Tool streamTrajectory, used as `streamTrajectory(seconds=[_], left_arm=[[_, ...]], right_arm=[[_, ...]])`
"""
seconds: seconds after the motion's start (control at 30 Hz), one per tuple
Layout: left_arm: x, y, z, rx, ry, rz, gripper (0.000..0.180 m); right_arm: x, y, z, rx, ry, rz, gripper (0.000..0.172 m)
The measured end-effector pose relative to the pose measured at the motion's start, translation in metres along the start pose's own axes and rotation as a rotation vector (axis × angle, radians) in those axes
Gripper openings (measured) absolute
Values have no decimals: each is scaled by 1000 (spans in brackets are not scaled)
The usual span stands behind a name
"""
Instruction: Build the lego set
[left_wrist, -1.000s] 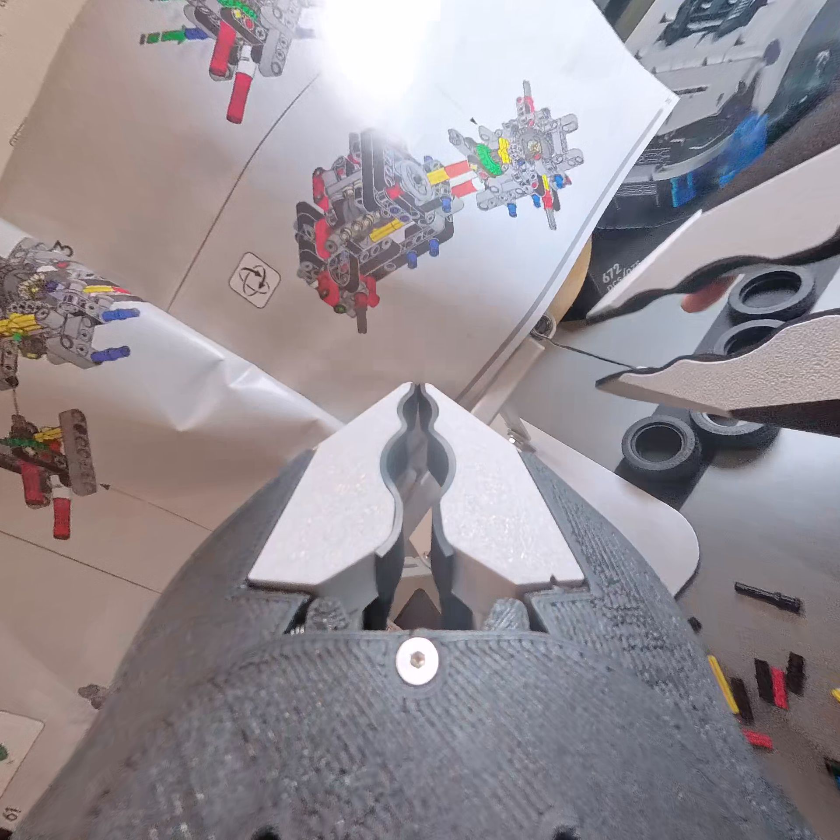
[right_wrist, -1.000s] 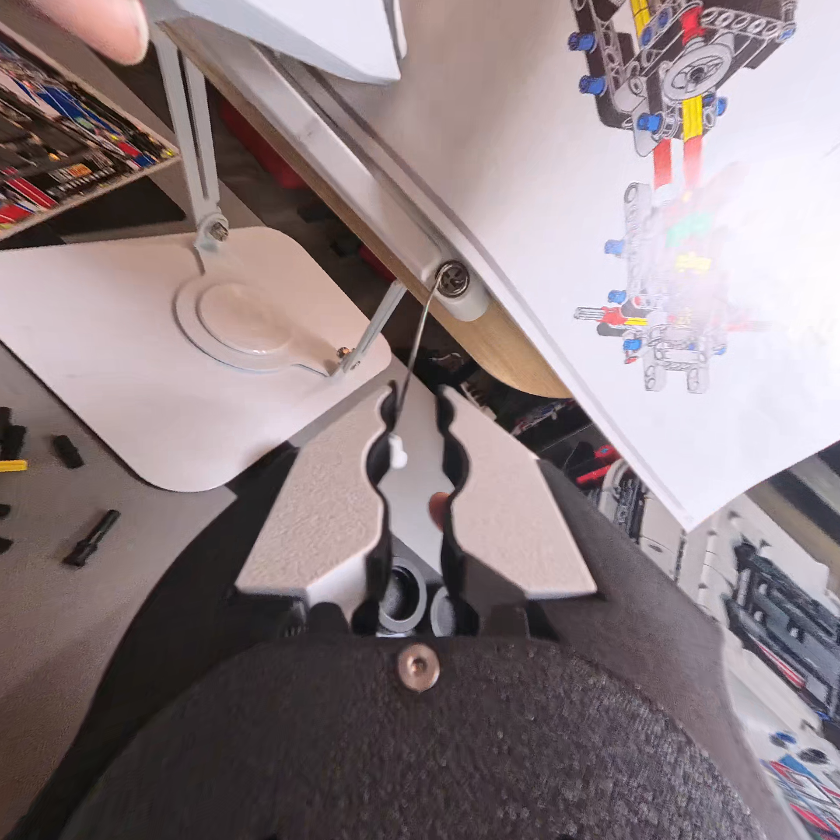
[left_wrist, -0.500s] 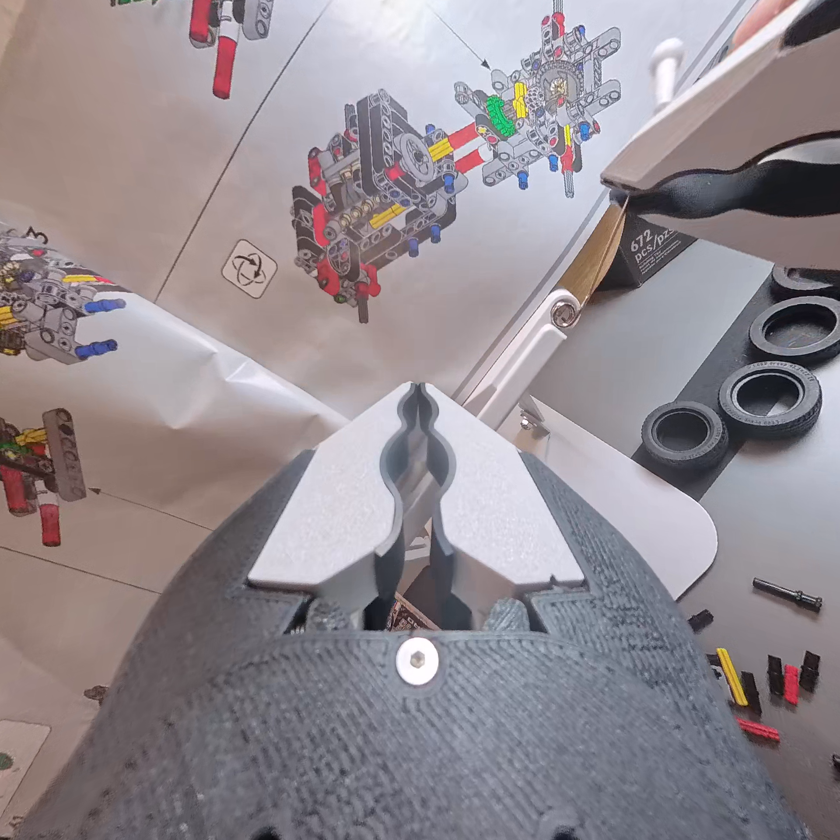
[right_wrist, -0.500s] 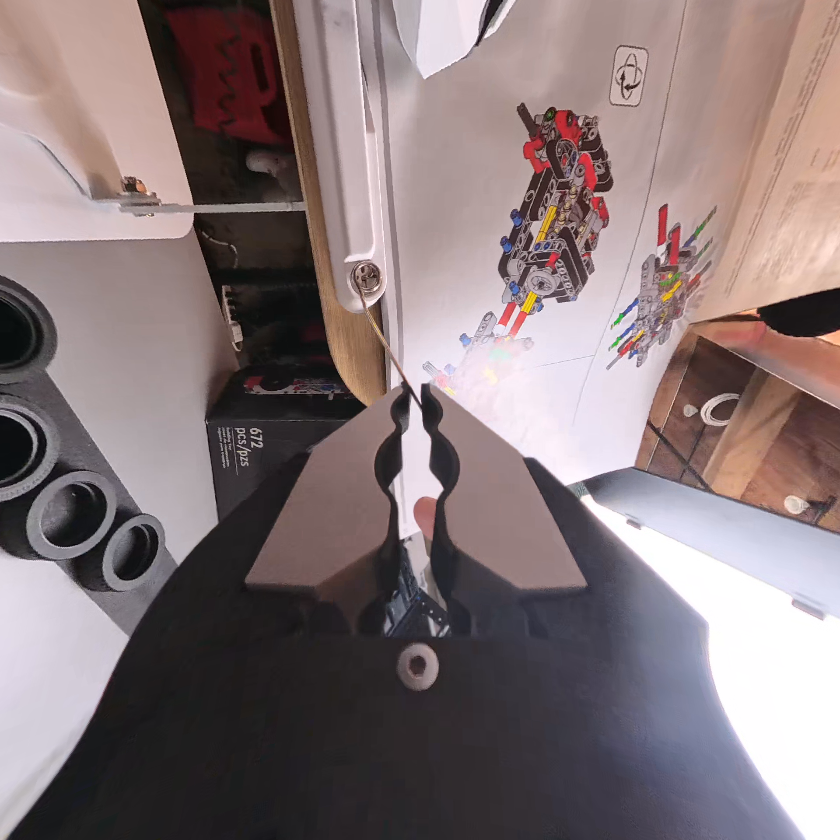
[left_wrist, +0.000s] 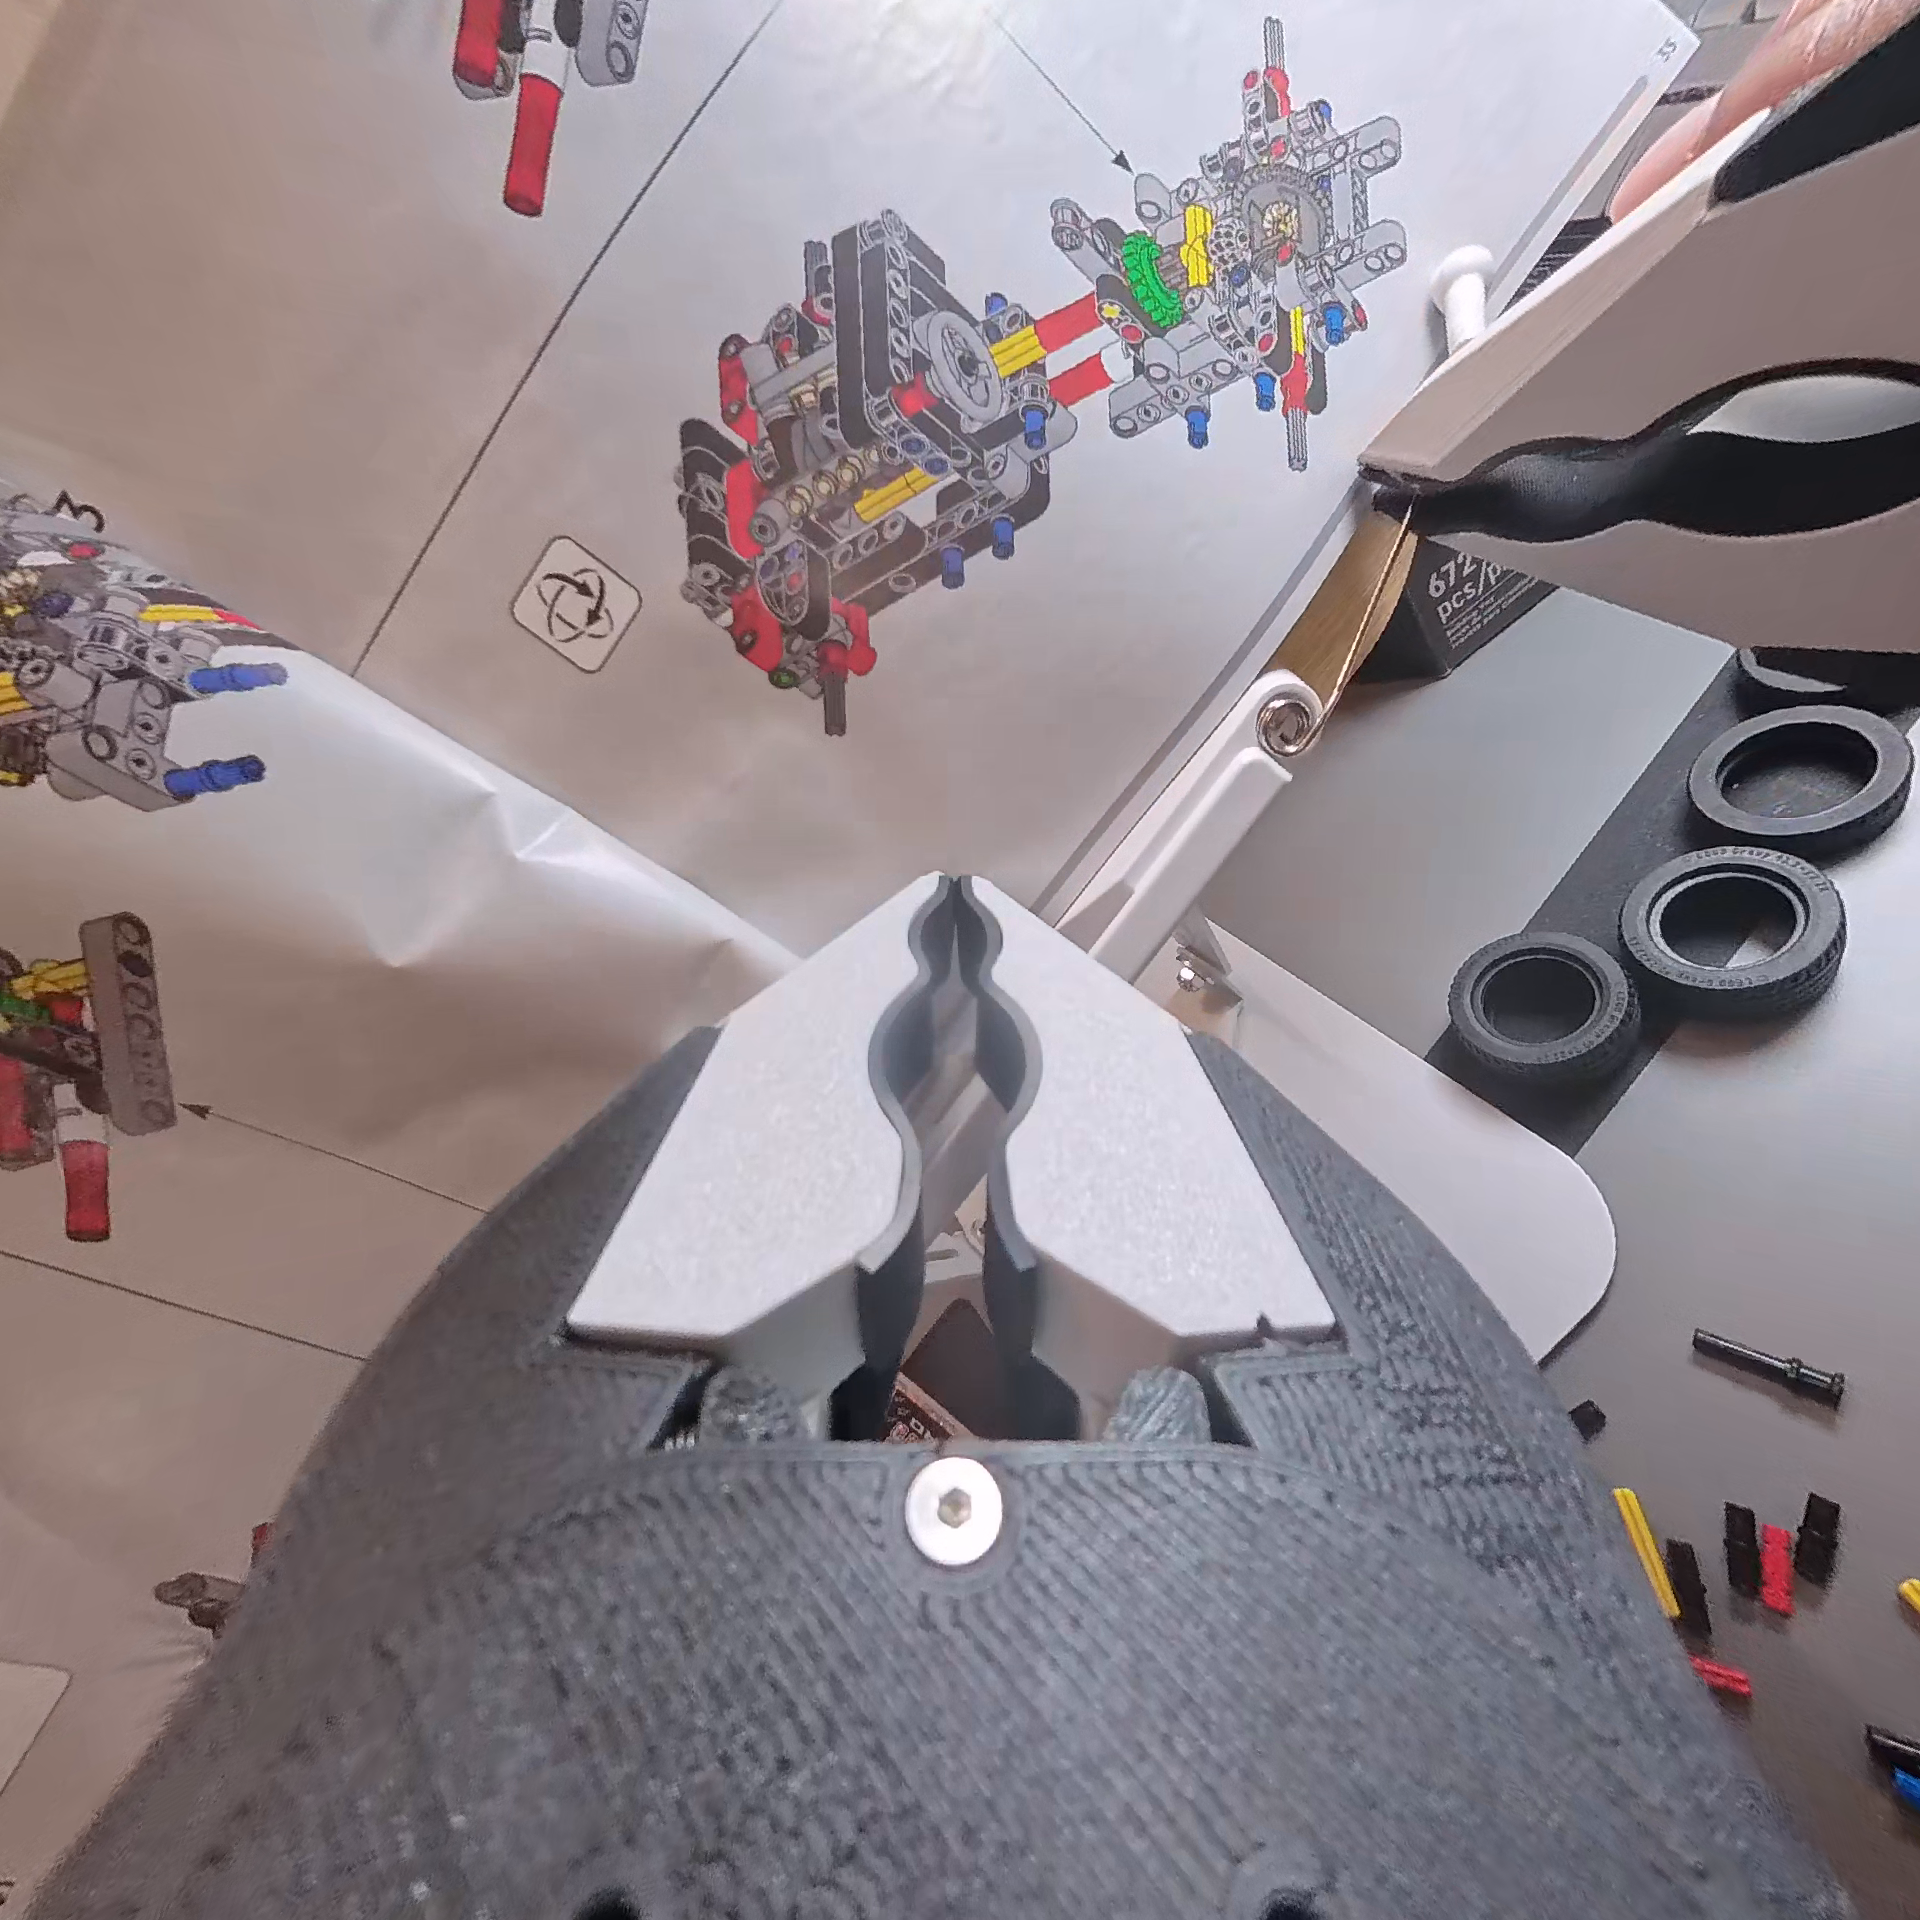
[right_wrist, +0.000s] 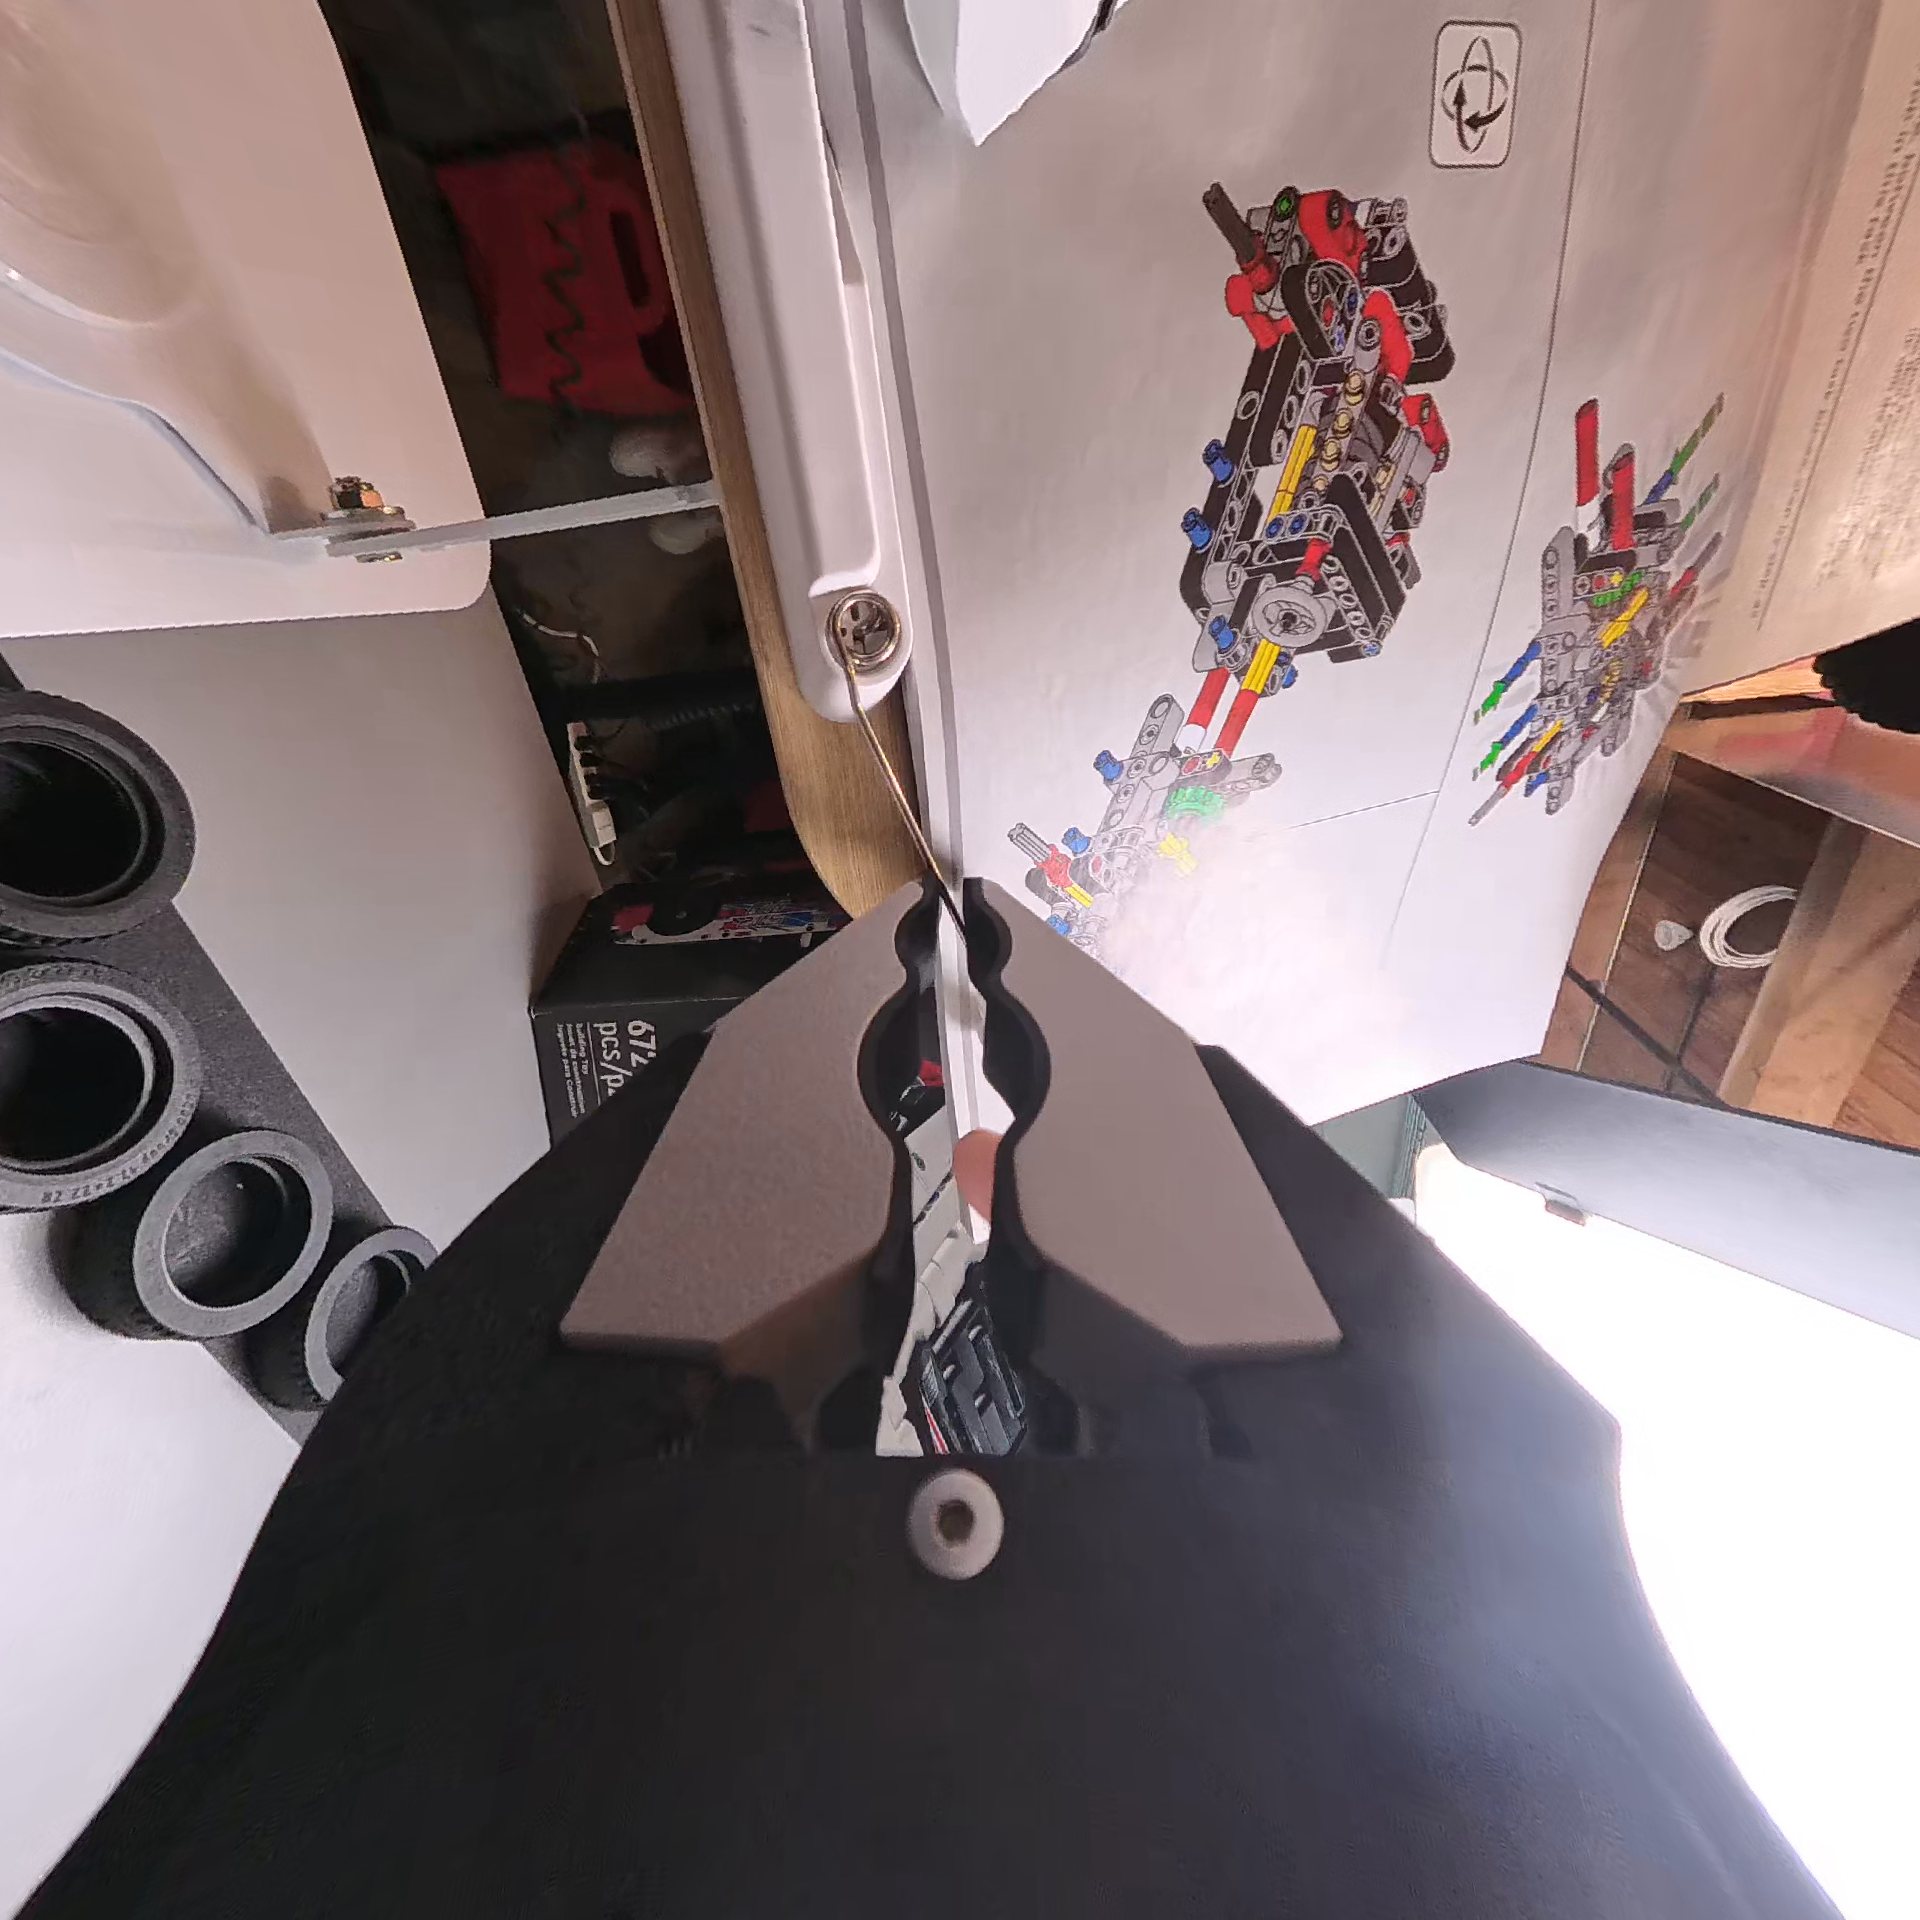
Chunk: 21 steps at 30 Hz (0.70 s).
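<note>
A building-brick instruction booklet (left_wrist: 831, 208) stands open on a white and wood book stand (left_wrist: 1195, 810). My left gripper (left_wrist: 956, 883) is shut at the booklet's lower edge, pinching a curled, creased page (left_wrist: 364, 883). My right gripper (right_wrist: 951, 894) is shut on the stand's thin metal page-holder wire (right_wrist: 894, 779), which runs from a pivot screw (right_wrist: 864, 629) into its fingertips. In the left wrist view the right gripper (left_wrist: 1382, 488) is at the upper right, with the wire's white tip (left_wrist: 1465, 301) sticking out past it.
Black rubber tyres (left_wrist: 1725, 935) lie on a dark mat right of the stand and show in the right wrist view (right_wrist: 83, 1070). Small black, red and yellow pins (left_wrist: 1756, 1548) are scattered on the grey table. A black box (right_wrist: 613, 1029) stands behind the stand's white base (left_wrist: 1455, 1195). The gap from one gripper's tips to the other's is roughly 11 centimeters.
My right gripper closed on the page-holder wire and swung it round its pivot, away from the stand's base towards the booklet. My left gripper stayed shut on the page.
</note>
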<state>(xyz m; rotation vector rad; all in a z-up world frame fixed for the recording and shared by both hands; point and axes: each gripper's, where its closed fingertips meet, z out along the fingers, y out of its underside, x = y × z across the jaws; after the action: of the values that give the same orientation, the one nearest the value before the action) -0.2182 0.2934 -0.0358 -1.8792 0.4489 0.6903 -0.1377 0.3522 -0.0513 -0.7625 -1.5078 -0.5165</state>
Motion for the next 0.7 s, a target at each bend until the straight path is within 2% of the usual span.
streamTrajectory(seconds=[0.1,0.17,0.23,0.33,0.47,0.7], left_arm=[[2,-2,-3,28,28,-66,0],[2,-9,-12,98,67,-166,6],[-1,-17,-27,176,115,-310,17],[-11,-18,-56,280,132,-471,29],[-16,1,-98,346,99,-569,39],[-14,47,-156,365,4,-658,39]], right_arm=[[0,0,-2,7,8,-2,6],[-2,1,-6,10,-17,11,29],[-1,0,-18,24,-43,78,41],[4,-6,-53,111,-79,272,43],[-5,-9,-117,217,-230,641,46],[-34,-21,-220,358,-418,1093,43]])
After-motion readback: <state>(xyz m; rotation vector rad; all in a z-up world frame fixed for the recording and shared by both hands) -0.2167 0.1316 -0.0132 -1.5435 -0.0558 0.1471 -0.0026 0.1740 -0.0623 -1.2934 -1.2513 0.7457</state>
